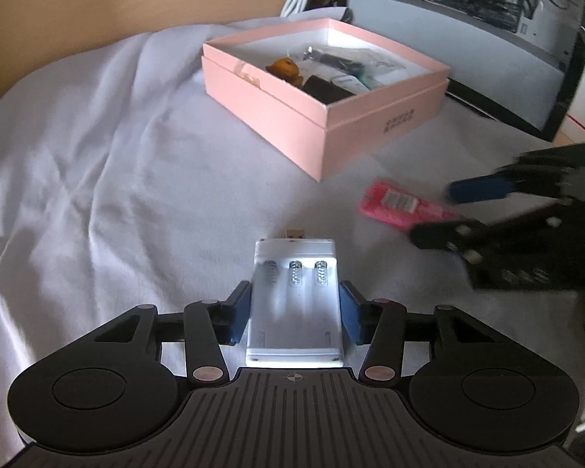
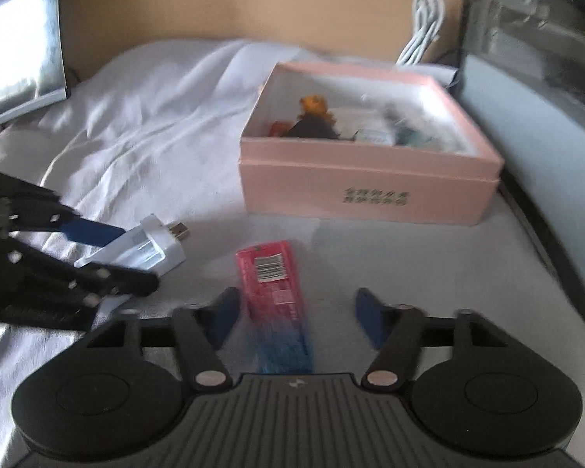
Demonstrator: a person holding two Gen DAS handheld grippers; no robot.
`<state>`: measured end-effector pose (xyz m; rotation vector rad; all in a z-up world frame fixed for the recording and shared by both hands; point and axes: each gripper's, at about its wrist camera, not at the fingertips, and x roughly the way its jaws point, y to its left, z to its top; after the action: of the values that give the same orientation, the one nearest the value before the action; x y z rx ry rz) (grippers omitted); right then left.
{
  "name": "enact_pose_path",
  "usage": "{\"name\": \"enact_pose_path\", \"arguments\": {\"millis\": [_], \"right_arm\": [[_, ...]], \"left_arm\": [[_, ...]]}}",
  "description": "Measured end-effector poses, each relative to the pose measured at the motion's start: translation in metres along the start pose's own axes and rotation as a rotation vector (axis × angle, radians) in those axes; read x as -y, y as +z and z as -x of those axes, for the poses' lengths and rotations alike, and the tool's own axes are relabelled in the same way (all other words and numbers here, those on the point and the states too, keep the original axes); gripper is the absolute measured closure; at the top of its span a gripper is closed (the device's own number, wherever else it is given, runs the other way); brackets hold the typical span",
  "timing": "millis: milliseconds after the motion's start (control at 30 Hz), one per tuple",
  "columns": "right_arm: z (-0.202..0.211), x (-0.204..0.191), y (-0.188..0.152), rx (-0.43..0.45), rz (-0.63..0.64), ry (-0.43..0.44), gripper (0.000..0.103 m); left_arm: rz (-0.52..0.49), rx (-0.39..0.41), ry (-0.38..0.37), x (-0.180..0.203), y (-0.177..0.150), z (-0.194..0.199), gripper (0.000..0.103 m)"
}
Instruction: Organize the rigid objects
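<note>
Pretty dim overall, with a cool bluish cast. The left wrist view is the sharper one: the white charger glares near its bottom edge, and the sheet shows soft shadowed folds. Fisheye bends everything near the edges — the monitor curves badly. The right wrist view is smeared with motion blur; the red packet streaks into blue, and the pink box text is unreadable. A bright reflection sits top left there.
</note>
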<state>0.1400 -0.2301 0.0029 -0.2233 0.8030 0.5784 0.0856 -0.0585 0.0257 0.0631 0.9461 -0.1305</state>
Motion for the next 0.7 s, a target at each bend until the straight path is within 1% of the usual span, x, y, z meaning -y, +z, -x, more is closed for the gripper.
{"name": "enact_pose_path", "arguments": {"millis": [33,67,100,167,300,433,567,700], "right_arm": [[-0.002,-0.003,0.001,-0.017,0.003,0.009,0.057],[0.000,-0.008,0.000,-0.011,0.017,0.001,0.064],[0.002,-0.014,-0.001,-0.017,0.035,0.005,0.069],[0.007,-0.024,-0.005,-0.030,0.062,-0.002,0.073],[0.022,-0.037,-0.011,-0.078,0.052,0.020,0.073],[0.043,-0.045,-0.013,-0.094,0.015,0.048,0.073],[0.070,-0.053,-0.011,-0.064,-0.015,0.058,0.073],[0.089,-0.055,-0.004,-0.024,-0.035,0.056,0.073]], "left_arm": [[-0.001,-0.003,-0.007,0.000,-0.004,0.004,0.050],[-0.002,-0.006,-0.014,-0.001,-0.009,0.008,0.050],[-0.001,-0.007,-0.020,-0.002,-0.015,0.013,0.050],[0.005,-0.010,-0.036,-0.005,-0.024,0.021,0.050],[0.028,-0.019,-0.086,-0.012,-0.041,0.037,0.050],[0.042,-0.016,-0.131,-0.014,-0.055,0.051,0.050],[0.059,0.007,-0.174,-0.020,-0.056,0.060,0.050],[0.059,0.043,-0.198,-0.025,-0.043,0.064,0.050]]}}
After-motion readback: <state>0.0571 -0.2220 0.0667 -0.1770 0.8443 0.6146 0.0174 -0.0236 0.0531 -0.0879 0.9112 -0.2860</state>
